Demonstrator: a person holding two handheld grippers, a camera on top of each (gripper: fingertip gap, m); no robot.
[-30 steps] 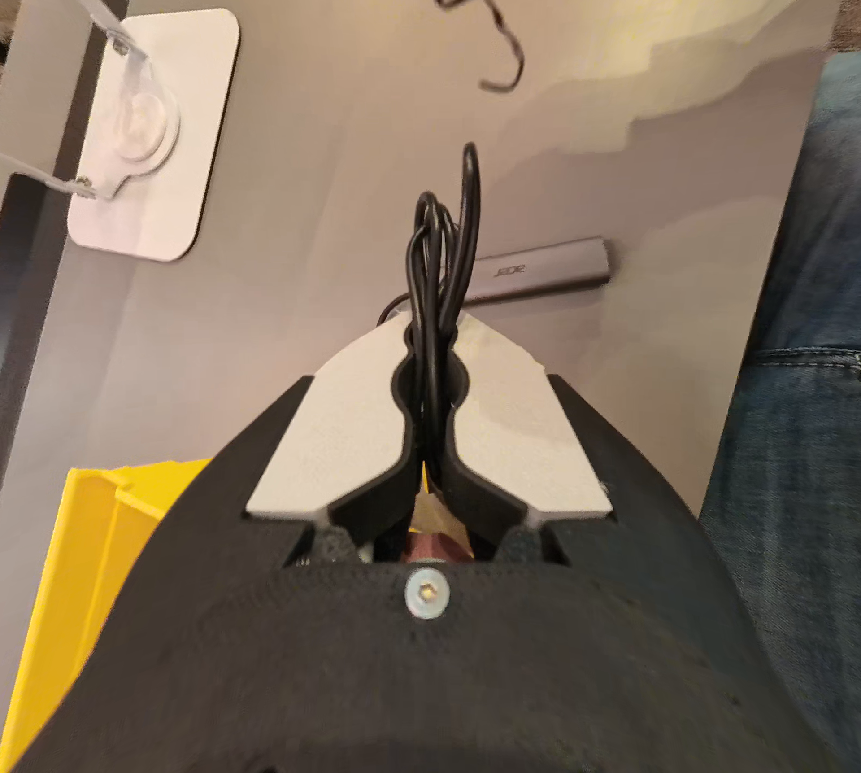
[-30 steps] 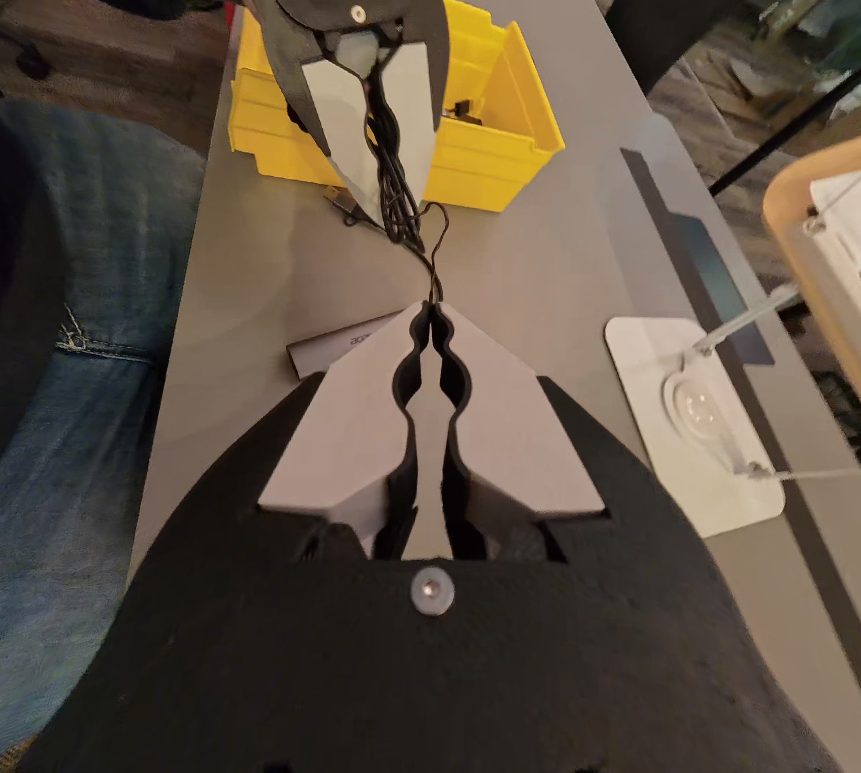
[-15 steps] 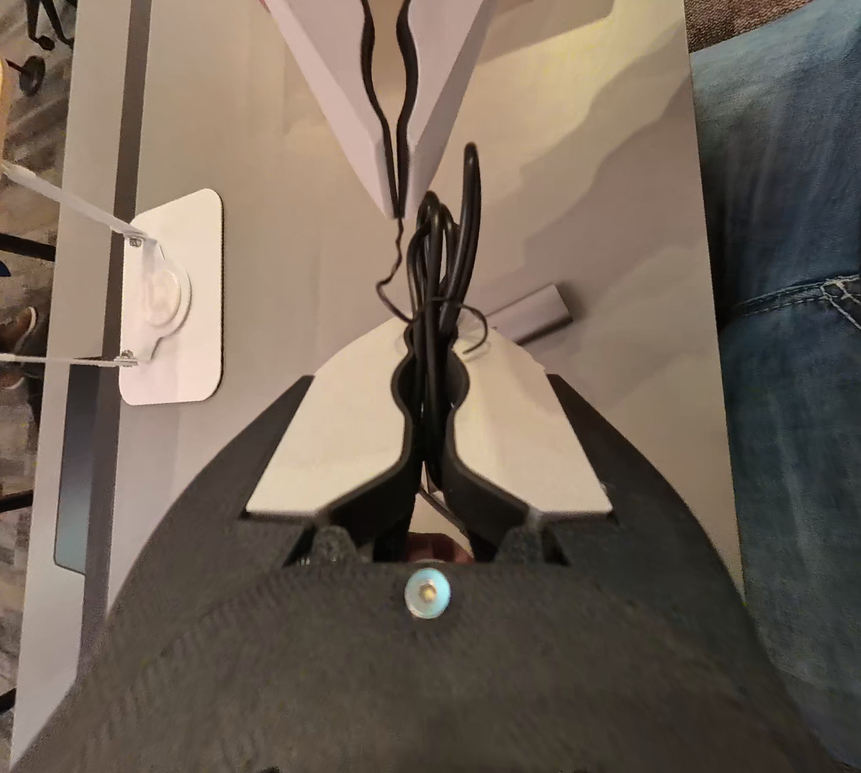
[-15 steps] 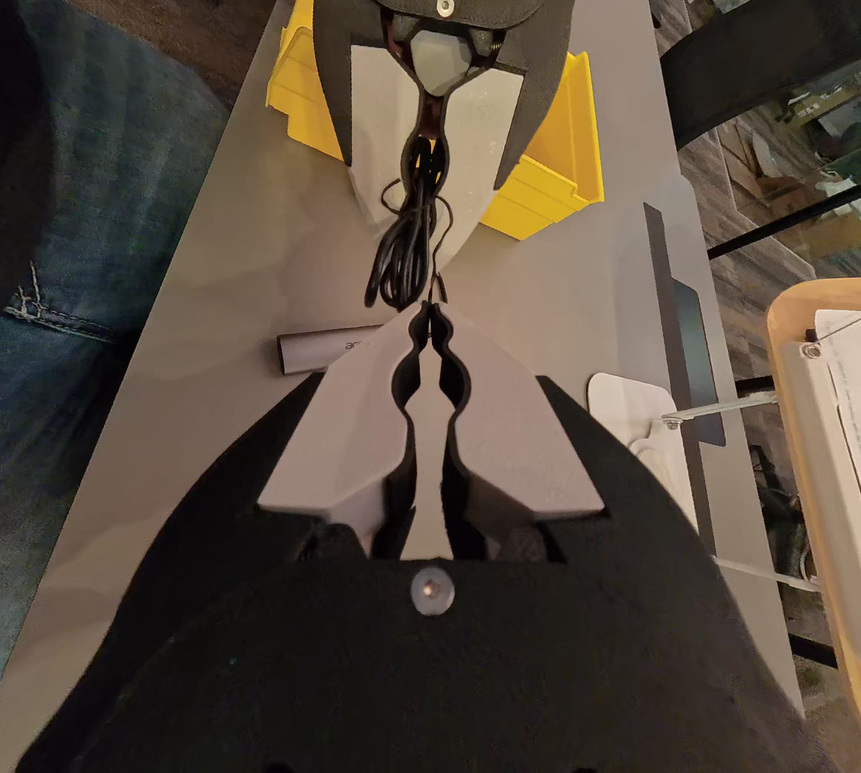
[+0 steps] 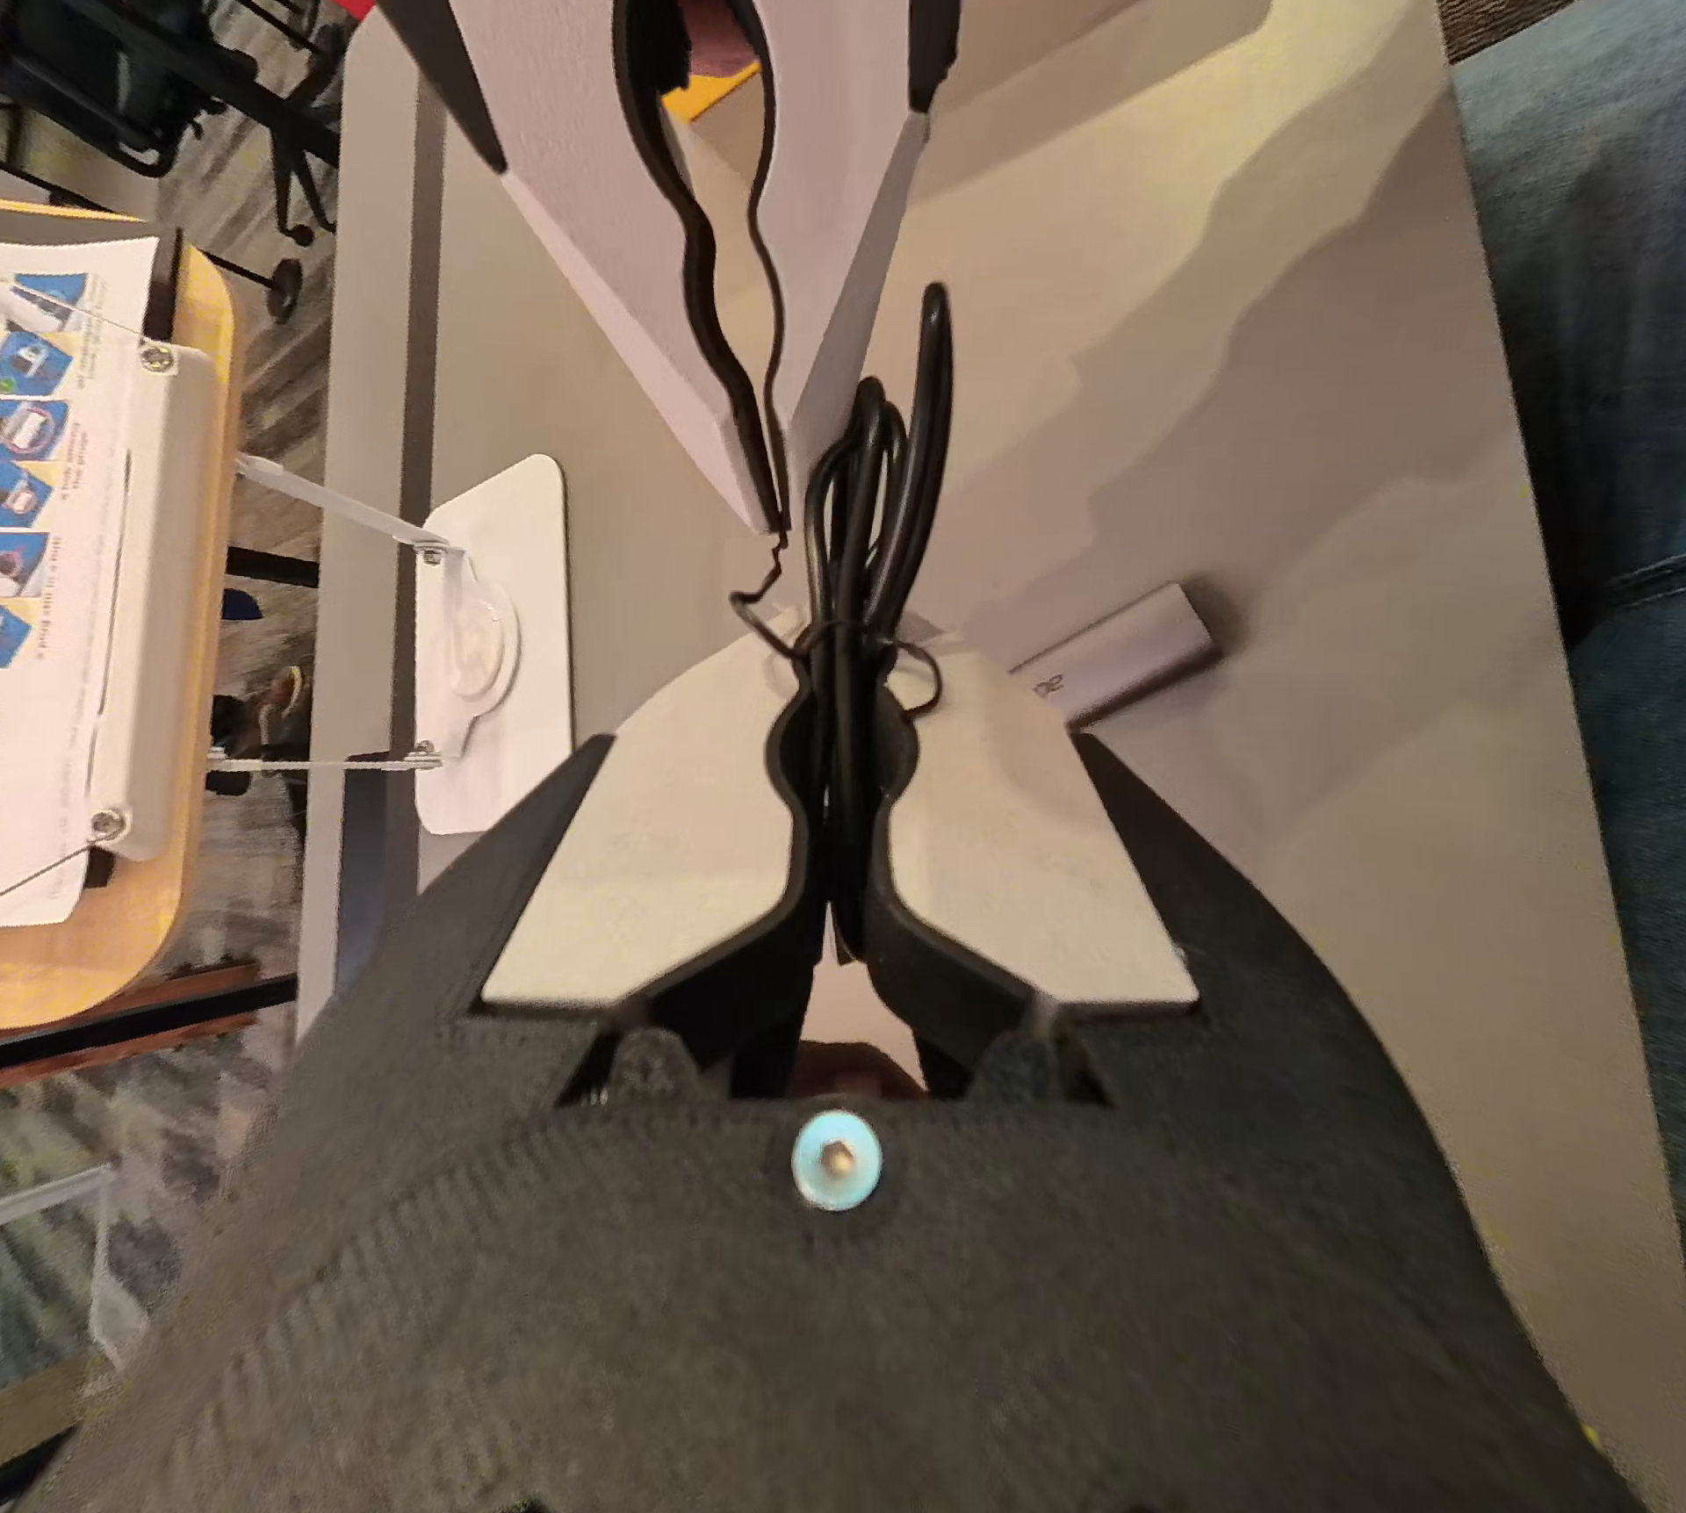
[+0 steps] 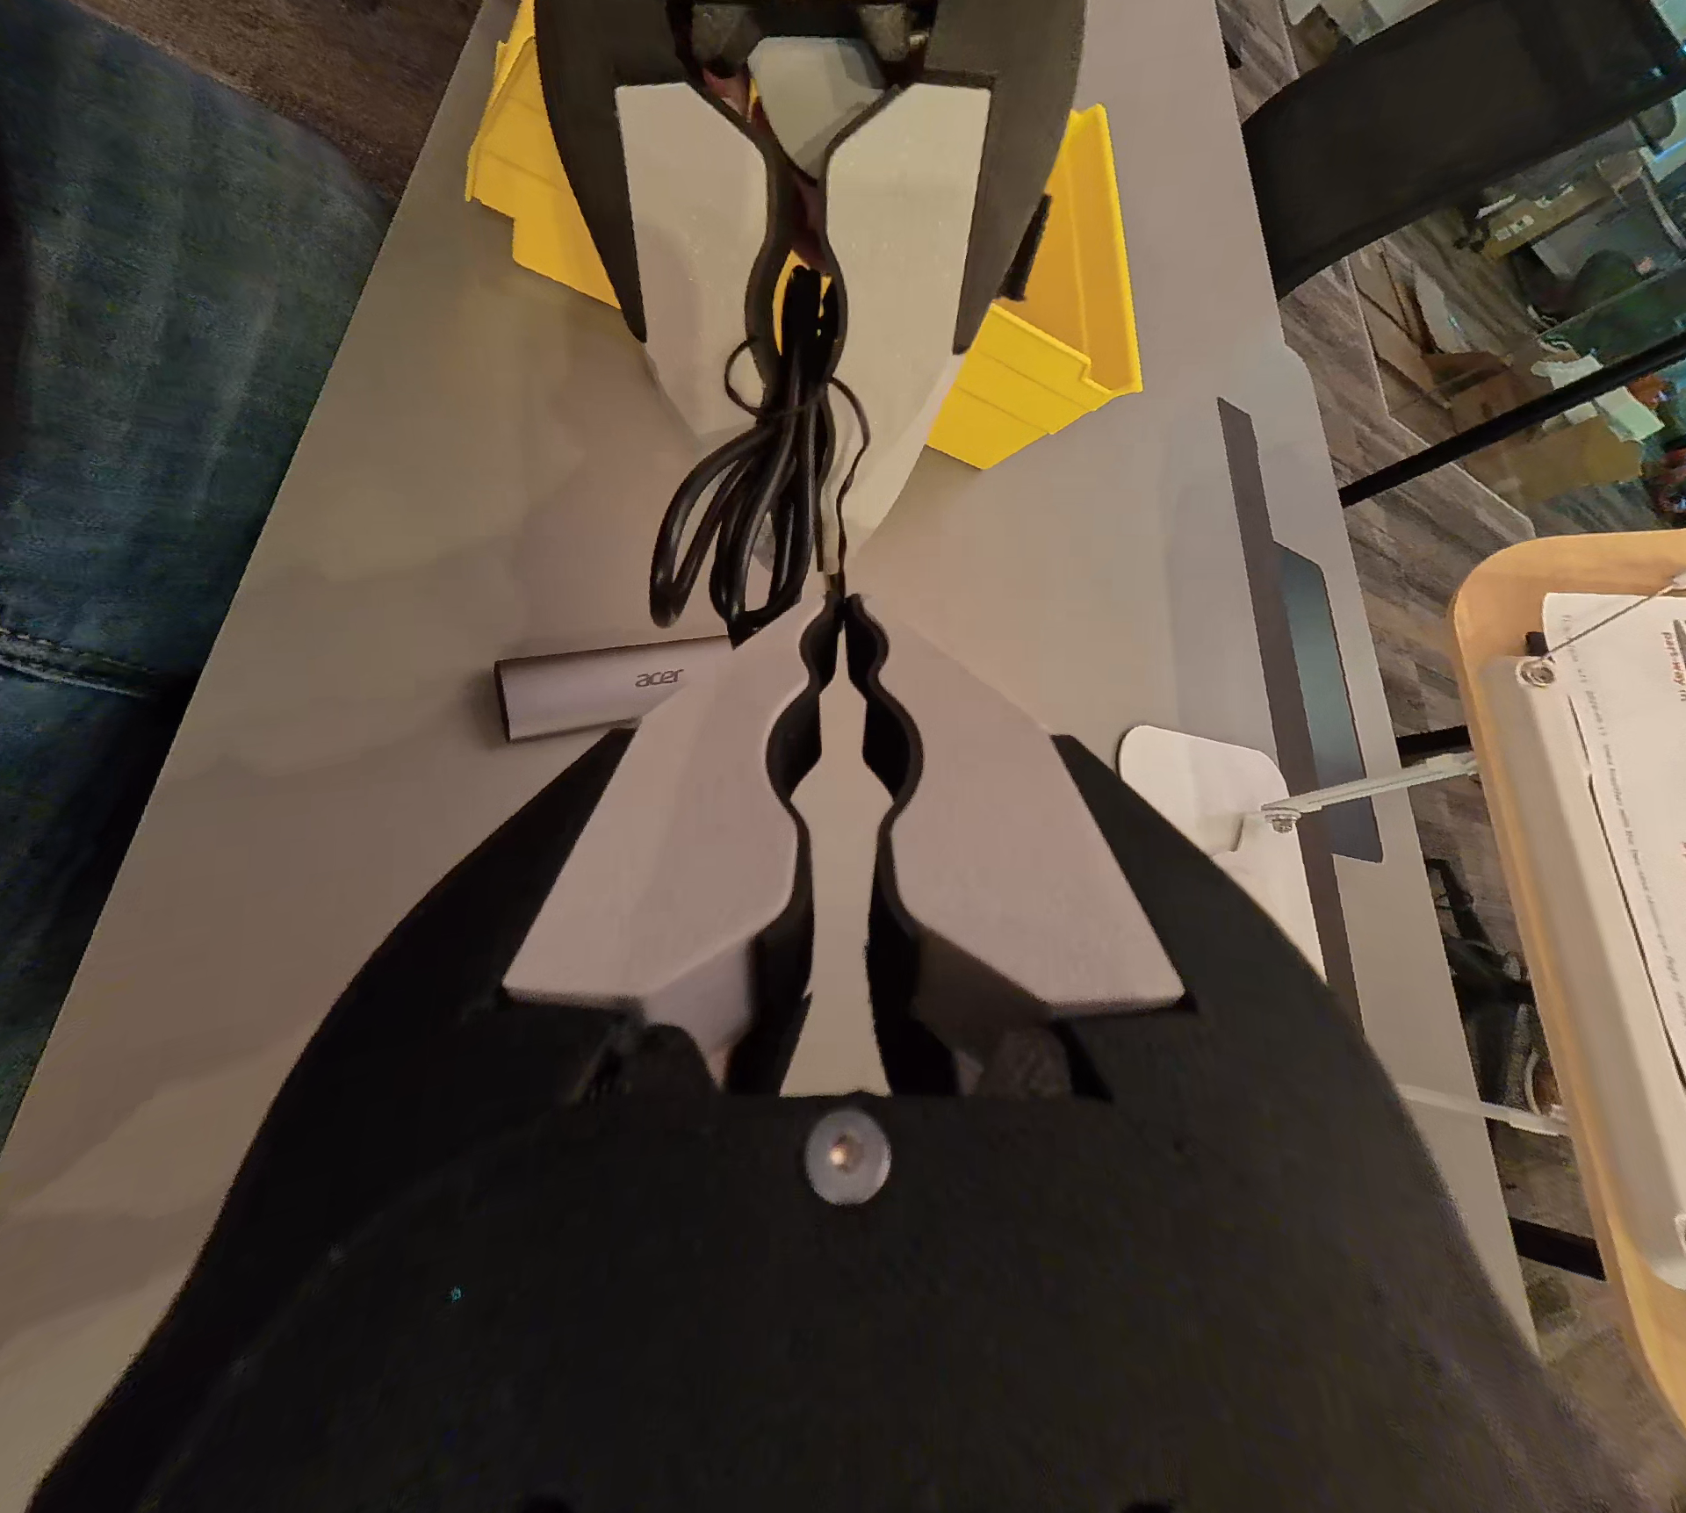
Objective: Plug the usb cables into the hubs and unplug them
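Note:
My left gripper (image 5: 844,648) is shut on a bundled black USB cable (image 5: 876,502), whose loops stick out past the fingertips. My right gripper (image 6: 839,610) faces it tip to tip and is shut on the thin black twist tie (image 6: 832,548) that runs to the cable bundle (image 6: 748,502). The right gripper also shows in the left wrist view (image 5: 774,525), and the left gripper in the right wrist view (image 6: 807,548). A grey USB hub (image 6: 593,689) lies on the grey table (image 6: 383,648) under the grippers; it also shows in the left wrist view (image 5: 1127,653).
A yellow bin (image 6: 1058,338) stands on the table behind the left gripper. A white stand base (image 5: 497,648) with a clear arm sits beside a dark slot (image 6: 1305,630). A wooden side table with papers (image 6: 1587,876) and a person's jeans (image 5: 1587,466) flank the table.
The left gripper has swung round with the cable bundle and now faces the right gripper head-on. The two grippers are closer together. The right gripper keeps its hold on the twist tie.

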